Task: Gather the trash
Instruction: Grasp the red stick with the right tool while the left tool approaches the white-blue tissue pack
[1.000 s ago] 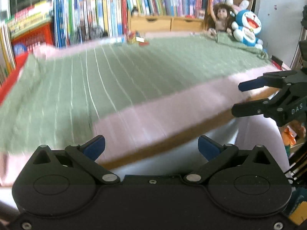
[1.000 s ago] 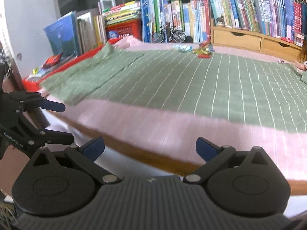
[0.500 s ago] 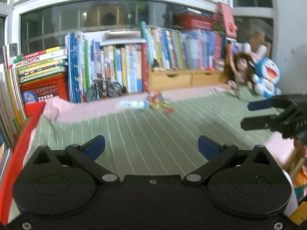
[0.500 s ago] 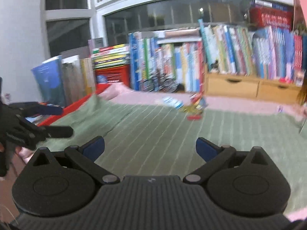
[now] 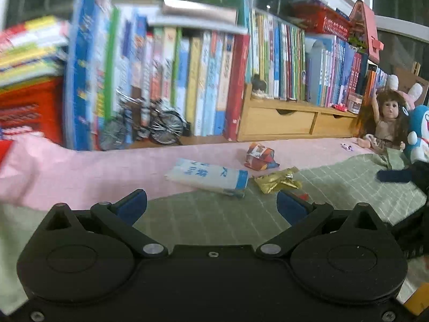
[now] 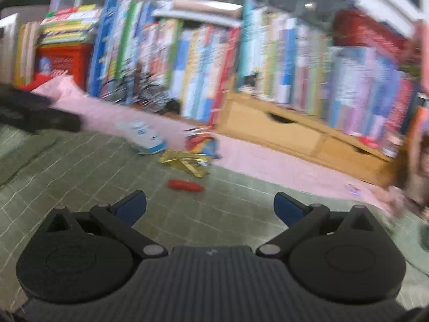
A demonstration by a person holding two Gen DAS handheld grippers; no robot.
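Observation:
Several pieces of trash lie on the bed near the bookshelf. A white and blue packet (image 5: 206, 176) (image 6: 146, 135) rests across the pink and green covers. Beside it are a crumpled gold wrapper (image 5: 277, 181) (image 6: 187, 162) and a red and blue wrapper (image 5: 260, 157) (image 6: 202, 143). A small red scrap (image 6: 185, 185) lies nearest the right gripper. My left gripper (image 5: 211, 206) is open and empty, just short of the white packet. My right gripper (image 6: 209, 206) is open and empty, a little before the red scrap.
The green striped blanket (image 5: 209, 214) covers the near bed and the pink sheet (image 5: 80, 166) the far strip. Behind stand a row of books (image 5: 187, 80), a toy bicycle (image 5: 150, 126), a wooden drawer unit (image 5: 281, 120), a doll (image 5: 386, 123) and a blue plush (image 5: 418, 134).
Both grippers have moved forward over the bed towards the bookshelf. The trash pieces are now much closer and larger in both views. Both stay open.

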